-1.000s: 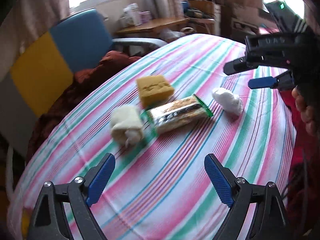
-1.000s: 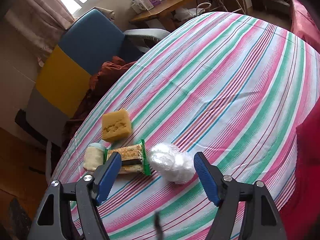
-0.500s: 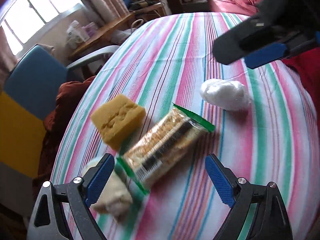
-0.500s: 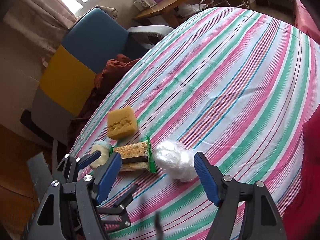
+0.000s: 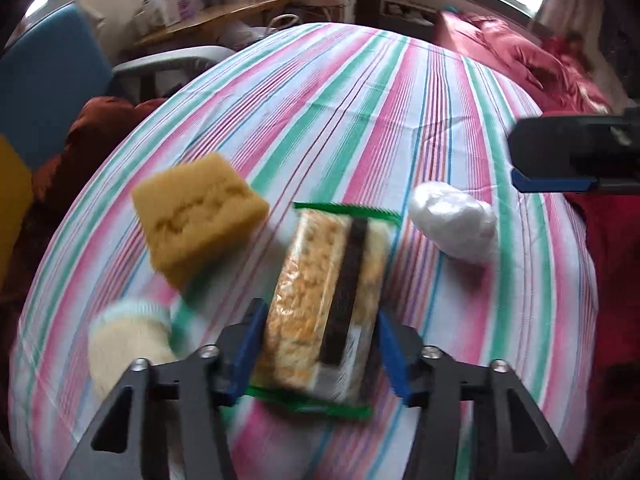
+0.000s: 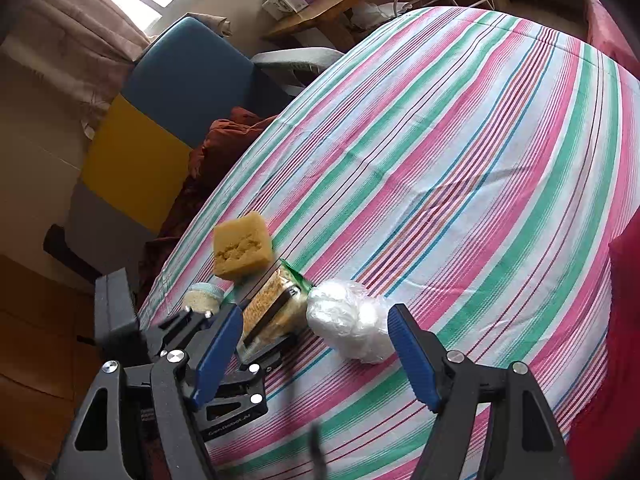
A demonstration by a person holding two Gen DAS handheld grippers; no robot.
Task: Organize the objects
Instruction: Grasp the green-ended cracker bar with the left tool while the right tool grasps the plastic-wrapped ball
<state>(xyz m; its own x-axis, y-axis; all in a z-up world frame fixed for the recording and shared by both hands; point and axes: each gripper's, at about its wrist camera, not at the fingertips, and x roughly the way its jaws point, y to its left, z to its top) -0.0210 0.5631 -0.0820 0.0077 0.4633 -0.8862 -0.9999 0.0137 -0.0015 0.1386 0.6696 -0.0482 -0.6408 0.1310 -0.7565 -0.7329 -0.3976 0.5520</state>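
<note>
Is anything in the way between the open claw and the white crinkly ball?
Nothing visible. The right gripper is open, and the white plastic ball lies just ahead between its fingers. The snack pack, held by the left gripper, sits close beside the ball, not in front of it.

Beyond the green-edged clear cracker packet [image 5: 326, 304] the pink-and-green striped tablecloth [image 5: 360, 92] lies bare. A yellow sponge block [image 5: 198, 216] crowds the packet's left, a cream rolled cloth [image 5: 128, 340] nearer-left, a white crumpled plastic ball [image 5: 454, 226] right.
</note>
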